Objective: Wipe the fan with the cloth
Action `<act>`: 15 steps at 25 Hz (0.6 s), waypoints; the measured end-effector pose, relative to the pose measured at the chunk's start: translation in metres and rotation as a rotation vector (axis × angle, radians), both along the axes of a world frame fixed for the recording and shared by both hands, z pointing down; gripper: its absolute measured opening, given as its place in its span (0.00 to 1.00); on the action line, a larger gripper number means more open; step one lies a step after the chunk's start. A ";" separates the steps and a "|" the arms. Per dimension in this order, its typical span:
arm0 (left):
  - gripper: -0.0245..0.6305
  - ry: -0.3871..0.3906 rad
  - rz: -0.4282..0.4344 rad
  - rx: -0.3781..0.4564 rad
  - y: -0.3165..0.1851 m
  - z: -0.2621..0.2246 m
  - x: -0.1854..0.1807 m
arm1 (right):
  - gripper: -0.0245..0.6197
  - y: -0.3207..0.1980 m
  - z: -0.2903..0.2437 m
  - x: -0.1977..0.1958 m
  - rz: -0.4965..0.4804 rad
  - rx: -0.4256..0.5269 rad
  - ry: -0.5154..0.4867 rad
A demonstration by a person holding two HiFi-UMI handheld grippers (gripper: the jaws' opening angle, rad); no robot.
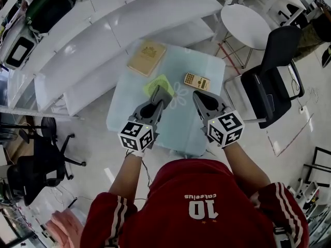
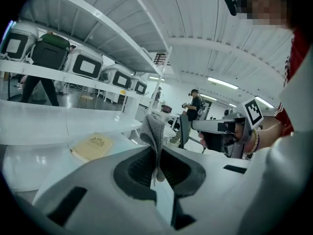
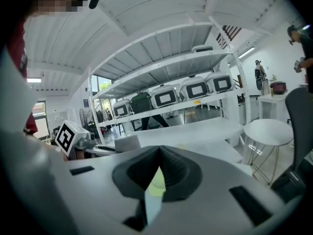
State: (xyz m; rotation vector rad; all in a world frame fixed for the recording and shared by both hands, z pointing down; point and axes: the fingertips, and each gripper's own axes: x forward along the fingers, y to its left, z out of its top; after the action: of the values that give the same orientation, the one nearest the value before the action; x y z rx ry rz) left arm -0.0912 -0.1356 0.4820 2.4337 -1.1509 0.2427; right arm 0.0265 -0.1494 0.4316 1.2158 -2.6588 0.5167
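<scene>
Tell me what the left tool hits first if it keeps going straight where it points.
Probably the green fan, right ahead of the cloth the left tool grips. Height is unclear, so it may pass over.

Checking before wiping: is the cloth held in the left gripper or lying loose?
Held. The left gripper is shut on the cloth, which sticks up bunched between its jaws.

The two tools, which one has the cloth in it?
The left tool: the grey cloth is pinched between its jaws. The right tool holds nothing.
</scene>
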 end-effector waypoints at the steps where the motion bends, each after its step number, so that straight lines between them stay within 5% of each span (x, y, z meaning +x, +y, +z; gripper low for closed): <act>1: 0.08 -0.008 -0.001 -0.003 -0.004 0.004 0.000 | 0.04 -0.003 0.005 -0.001 -0.002 -0.009 0.003; 15: 0.08 -0.044 -0.015 -0.064 -0.055 0.052 0.002 | 0.04 -0.034 0.040 -0.003 -0.032 -0.061 -0.016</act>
State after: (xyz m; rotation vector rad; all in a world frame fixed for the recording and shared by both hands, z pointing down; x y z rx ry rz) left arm -0.0890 -0.1905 0.5344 2.3738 -1.1613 0.3246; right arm 0.0235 -0.1837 0.4716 1.1552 -2.6507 0.5997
